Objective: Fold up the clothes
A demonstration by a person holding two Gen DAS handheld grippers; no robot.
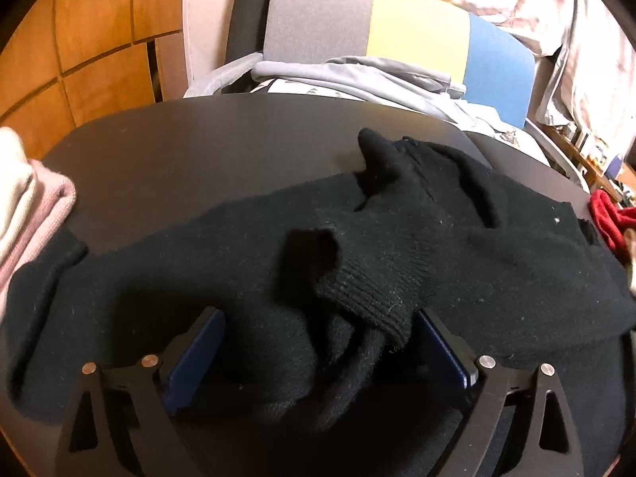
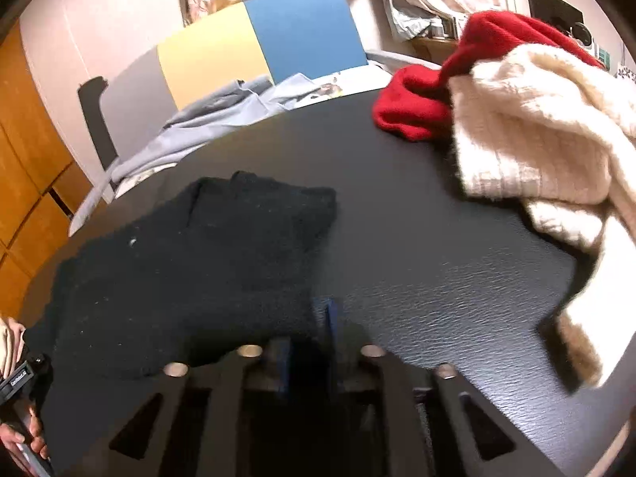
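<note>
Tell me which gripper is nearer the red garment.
Right. The right gripper has the red garment ahead across the table; the left gripper sits over the black sweater's cuff, the red one far off to its side.

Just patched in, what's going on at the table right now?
A person is folding a black knit sweater spread on the dark table. The left tongs are wide open over the sweater's ribbed cuff, which lies between the pads ungripped. The right tongs stand nearly closed at the sweater's edge; whether they pinch fabric is unclear. A cream sweater and a red garment wait at the table's right side, with folded pale clothes at its left.
</note>
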